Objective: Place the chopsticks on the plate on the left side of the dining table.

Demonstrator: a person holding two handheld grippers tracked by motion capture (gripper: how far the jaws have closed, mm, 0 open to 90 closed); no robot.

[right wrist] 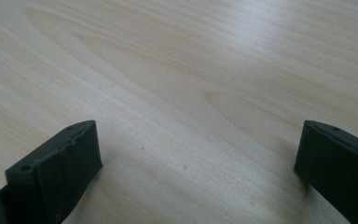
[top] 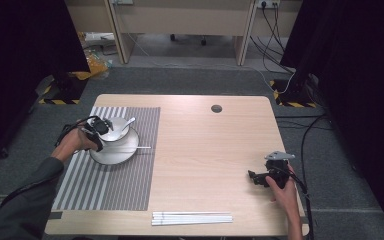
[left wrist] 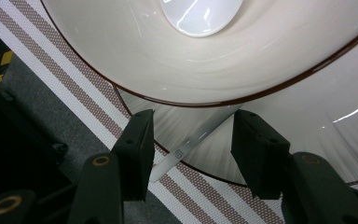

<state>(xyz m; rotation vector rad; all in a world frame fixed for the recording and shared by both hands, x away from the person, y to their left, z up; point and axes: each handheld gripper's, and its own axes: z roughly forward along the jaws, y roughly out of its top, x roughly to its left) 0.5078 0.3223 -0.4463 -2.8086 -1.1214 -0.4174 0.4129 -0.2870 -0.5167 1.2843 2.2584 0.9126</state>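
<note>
Biggest thing here is the wooden table [top: 205, 150], and the left part of it is covered by my striped placemat [top: 110, 185]. On the mat sits a plate [top: 114, 154] with a thin dark rim, and a bowl [top: 115, 129] stands on the plate with a white spoon [top: 128, 124] leaning out of it toward the right. Along the near edge of the table there's a bundle of white chopsticks [top: 192, 218], well apart from everything else.

My left gripper [top: 100, 131] is right at the left side of the bowl. In the left gripper view the jaws stand partly apart, with a single white chopstick [left wrist: 186, 147] lying between them on the plate's rim, its end poking out over the mat. The pads don't press on it, there's a gap on both sides, so I'm not gripping it.

My right gripper [top: 256, 176] is over at the right side, low above bare wood, jaws spread wide with nothing between them.
</note>
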